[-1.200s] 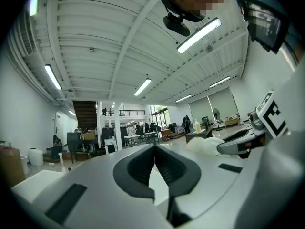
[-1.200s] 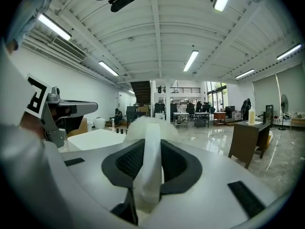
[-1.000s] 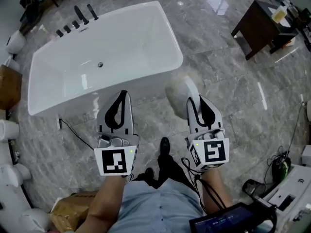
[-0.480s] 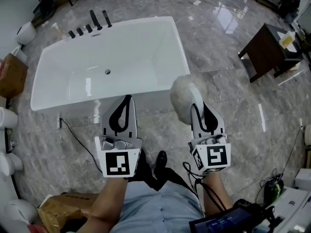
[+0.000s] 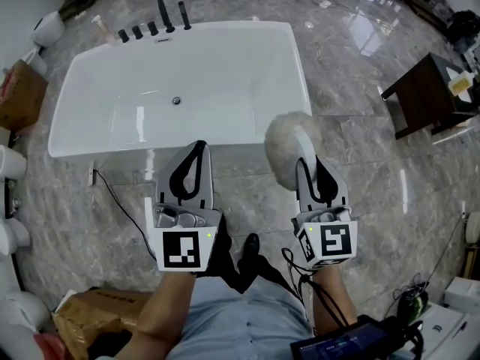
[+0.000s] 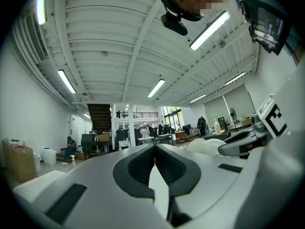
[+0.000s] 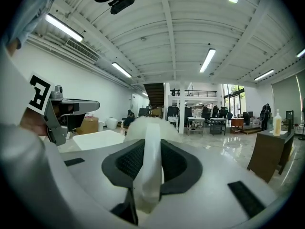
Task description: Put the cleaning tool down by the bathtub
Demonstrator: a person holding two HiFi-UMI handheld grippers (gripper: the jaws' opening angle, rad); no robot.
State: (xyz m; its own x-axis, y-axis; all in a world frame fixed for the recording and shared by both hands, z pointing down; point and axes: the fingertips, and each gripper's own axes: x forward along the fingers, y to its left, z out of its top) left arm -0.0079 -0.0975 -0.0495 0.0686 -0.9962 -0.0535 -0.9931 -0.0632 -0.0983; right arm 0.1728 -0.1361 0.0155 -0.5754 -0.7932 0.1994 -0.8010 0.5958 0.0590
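Shift: both grippers have moved up with the person; the bathtub point(image 5: 225, 58) now lies squarer across the top of the head view, and the dark table point(image 5: 427, 88) has slid toward the right edge.
Bathtub: white, freestanding, bare basin with the drain point(image 5: 176, 100) showing; dark tap fittings point(image 5: 154, 22) along the far rim.
Cleaning tool point(image 5: 283, 145): off the floor, its fluffy white head overlapping the tub's near right corner in the head view; white handle runs back into the right gripper.
Right gripper point(image 5: 307, 162): jaws clamped on the tool's handle point(image 7: 151, 161).
Left gripper point(image 5: 199, 145): jaws closed tip to tip, tip over the tub's near wall.
Boxes: cardboard box point(image 5: 19, 92) off the tub's left end, contents not readable.
Table top: a bottle point(image 5: 459, 81) stands on it.
Open room: wide marble floor point(image 5: 360, 171) between tub and table.
Edges: a black cable point(image 5: 120, 201) trails across the floor near the tub's near left corner.
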